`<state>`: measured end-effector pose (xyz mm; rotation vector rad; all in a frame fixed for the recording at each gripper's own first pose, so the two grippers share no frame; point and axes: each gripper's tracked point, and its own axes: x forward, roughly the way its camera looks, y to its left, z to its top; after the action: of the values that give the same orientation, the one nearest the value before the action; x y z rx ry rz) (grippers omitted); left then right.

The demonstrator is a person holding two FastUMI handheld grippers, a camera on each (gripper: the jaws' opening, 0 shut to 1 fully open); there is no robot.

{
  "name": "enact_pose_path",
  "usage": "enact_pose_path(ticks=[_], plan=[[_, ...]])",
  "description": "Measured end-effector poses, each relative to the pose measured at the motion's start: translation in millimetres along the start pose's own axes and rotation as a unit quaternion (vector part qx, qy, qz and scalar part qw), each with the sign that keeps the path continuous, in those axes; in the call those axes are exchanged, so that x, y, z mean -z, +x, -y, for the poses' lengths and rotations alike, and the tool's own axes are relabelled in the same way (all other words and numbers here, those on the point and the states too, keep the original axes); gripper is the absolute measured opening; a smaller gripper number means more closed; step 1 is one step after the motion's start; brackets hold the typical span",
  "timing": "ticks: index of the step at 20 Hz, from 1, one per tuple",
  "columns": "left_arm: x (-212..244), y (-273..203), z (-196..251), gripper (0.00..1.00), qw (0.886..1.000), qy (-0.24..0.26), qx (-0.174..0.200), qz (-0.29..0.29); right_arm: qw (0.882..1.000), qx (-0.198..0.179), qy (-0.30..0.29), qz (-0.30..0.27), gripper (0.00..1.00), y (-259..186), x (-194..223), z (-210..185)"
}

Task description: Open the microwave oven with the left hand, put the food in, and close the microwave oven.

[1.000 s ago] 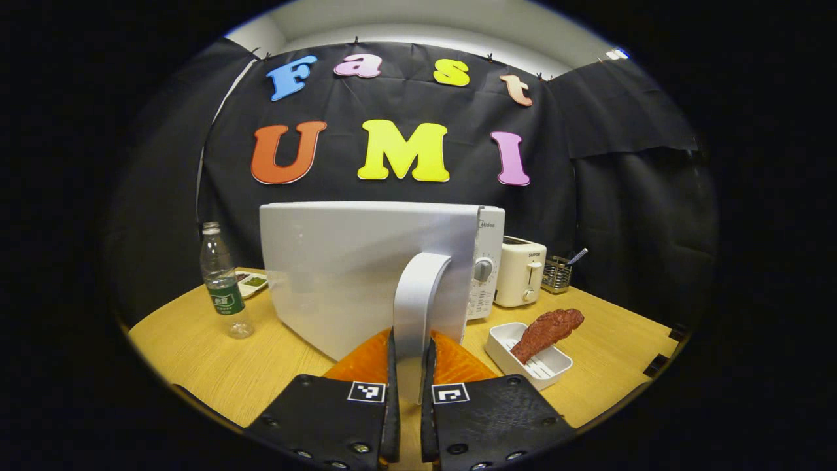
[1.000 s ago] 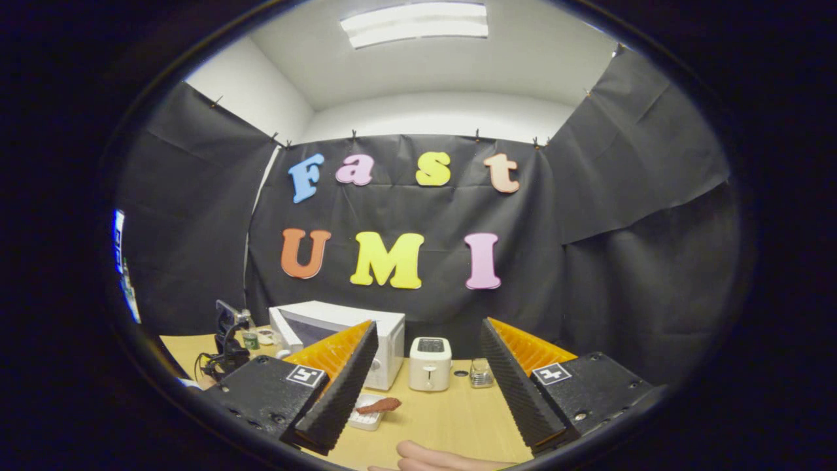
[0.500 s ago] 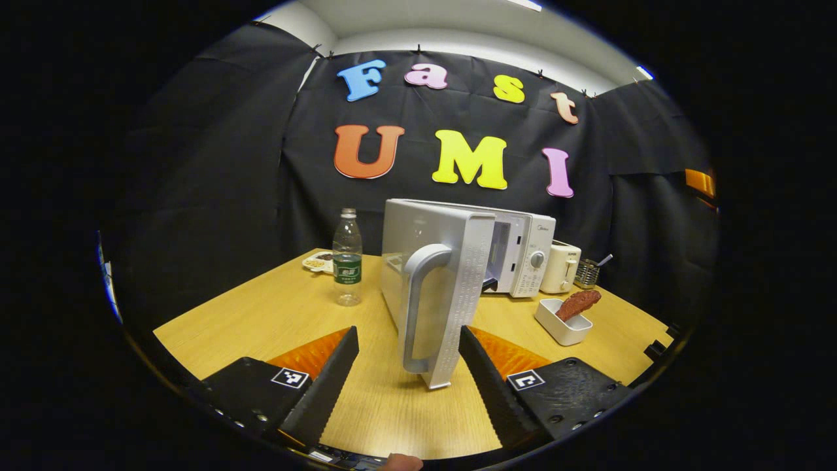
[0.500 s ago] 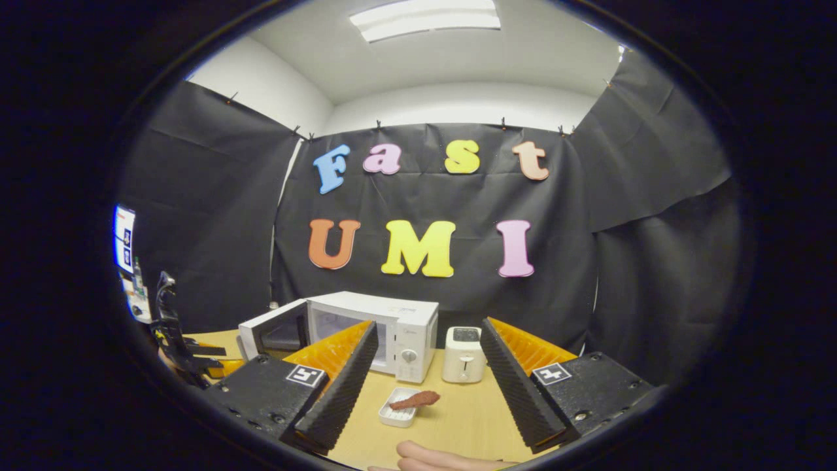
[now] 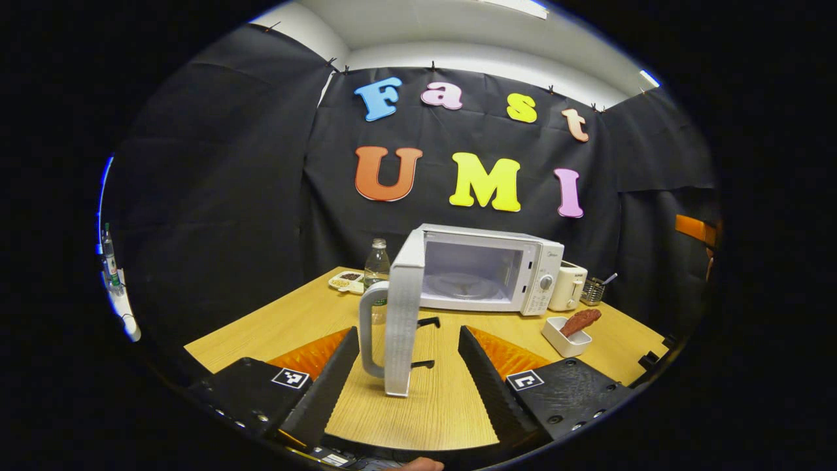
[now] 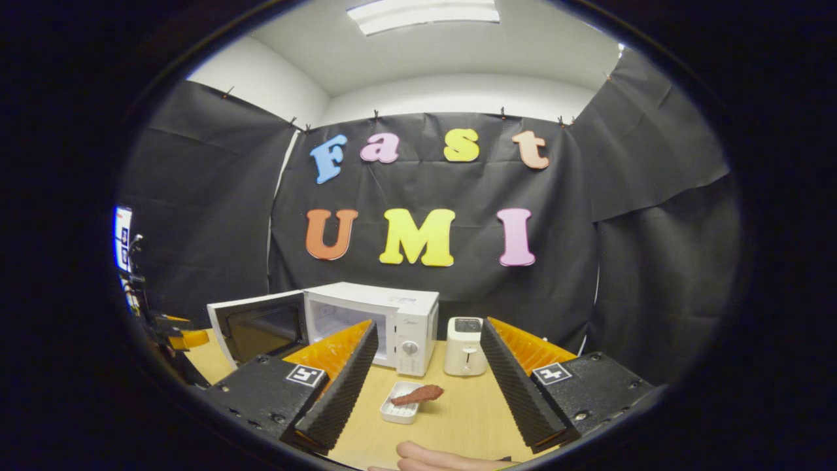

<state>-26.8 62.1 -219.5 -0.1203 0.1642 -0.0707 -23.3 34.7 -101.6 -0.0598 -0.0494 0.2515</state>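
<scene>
The microwave door (image 5: 397,314) is standing wide open between the left hand-held gripper (image 5: 409,366)'s spread fingers, untouched. The food (image 6: 418,394) is lying across its white dish (image 6: 399,412) on the tabletop (image 6: 451,425), ahead of the right hand-held gripper (image 6: 422,383) — also gaping, empty. The overhanging food could roll off if pinched off-centre.

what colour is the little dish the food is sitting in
White; the dish holding the reddish-brown food shows best in the left gripper view.

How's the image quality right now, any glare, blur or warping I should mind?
Left gripper view: sharp, fisheye bows the open microwave door; the lit cavity reads clearly. Right gripper view: ceiling light is blown out, the food small but in focus, the booth's edges dim.
</scene>
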Motion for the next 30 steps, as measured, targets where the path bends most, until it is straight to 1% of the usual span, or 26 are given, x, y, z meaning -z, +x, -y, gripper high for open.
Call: enact_pose_path(ticks=[1,2,3,7,9,10,11,12,13,14,17,18,21,23,24,26,27,28,29,30], plan=[[-9.8,1.4,3.1,0.93,1.000,0.002,-0.001,0.004,1.000,-0.001,0.001,-0.007,1.00,4.4,3.7,1.9],[-20.8,3.0,5.6,0.93,1.000,0.004,-0.002,0.006,1.000,-0.004,0.002,-0.015,0.89,9.2,9.5,1.6],[-32.6,3.4,10.9,0.93,1.000,0.009,-0.003,0.012,1.000,-0.005,0.001,-0.023,1.00,13.5,13.7,2.7],[-97.8,11.2,37.6,0.93,0.998,0.033,0.001,0.054,0.998,0.005,0.002,-0.061,1.00,37.6,31.0,19.7],[-127.6,20.2,51.4,0.93,0.997,0.041,0.005,0.065,0.997,0.013,0.002,-0.079,1.00,52.6,38.9,31.1],[-136.2,23.5,57.4,0.93,0.997,0.042,0.008,0.069,0.996,0.019,0.000,-0.088,0.90,60.0,42.9,38.1],[-146.5,27.4,64.6,0.93,0.997,0.042,0.014,0.070,0.995,0.023,-0.002,-0.094,0.90,67.3,45.5,44.4],[-154.8,33.2,70.2,0.93,0.996,0.042,0.018,0.073,0.995,0.026,-0.003,-0.100,1.00,75.5,48.0,50.7],[-164.9,38.3,74.7,0.93,0.996,0.042,0.017,0.077,0.994,0.029,-0.002,-0.108,1.00,83.9,51.7,58.3],[-175.0,44.7,77.9,0.93,0.996,0.040,0.018,0.080,0.992,0.031,0.000,-0.120,0.90,92.8,59.1,66.7],[-193.1,59.8,96.1,0.93,0.996,0.033,0.035,0.079,0.985,0.020,0.019,-0.169,0.90,121.3,85.6,81.6],[-197.8,65.0,103.6,0.93,0.996,0.033,0.043,0.077,0.981,0.013,0.028,-0.189,1.00,131.3,96.8,85.5],[-204.6,79.4,109.5,0.93,0.995,0.044,0.048,0.078,0.968,-0.013,0.042,-0.248,1.00,159.5,132.6,88.1],[-199.4,86.9,115.4,0.93,0.995,0.048,0.050,0.072,0.955,-0.035,0.057,-0.289,1.00,176.0,162.1,83.9],[-195.1,88.0,120.1,0.94,0.995,0.046,0.056,0.066,0.946,-0.053,0.071,-0.311,1.00,181.9,177.5,76.3],[-188.2,90.8,127.6,0.93,0.995,0.037,0.072,0.054,0.924,-0.088,0.105,-0.357,0.99,189.8,208.2,60.7],[-184.2,90.7,129.0,0.93,0.995,0.033,0.077,0.049,0.912,-0.102,0.122,-0.378,0.87,192.1,222.2,53.3],[-182.5,91.4,127.2,0.93,0.996,0.028,0.077,0.046,0.900,-0.115,0.138,-0.396,0.97,193.9,233.8,46.5],[-180.0,92.2,124.8,0.93,0.996,0.025,0.075,0.044,0.889,-0.127,0.155,-0.412,0.96,192.6,242.8,40.6],[-178.8,91.9,122.4,0.93,0.996,0.025,0.073,0.043,0.878,-0.139,0.173,-0.425,0.82,192.2,250.7,34.7]])
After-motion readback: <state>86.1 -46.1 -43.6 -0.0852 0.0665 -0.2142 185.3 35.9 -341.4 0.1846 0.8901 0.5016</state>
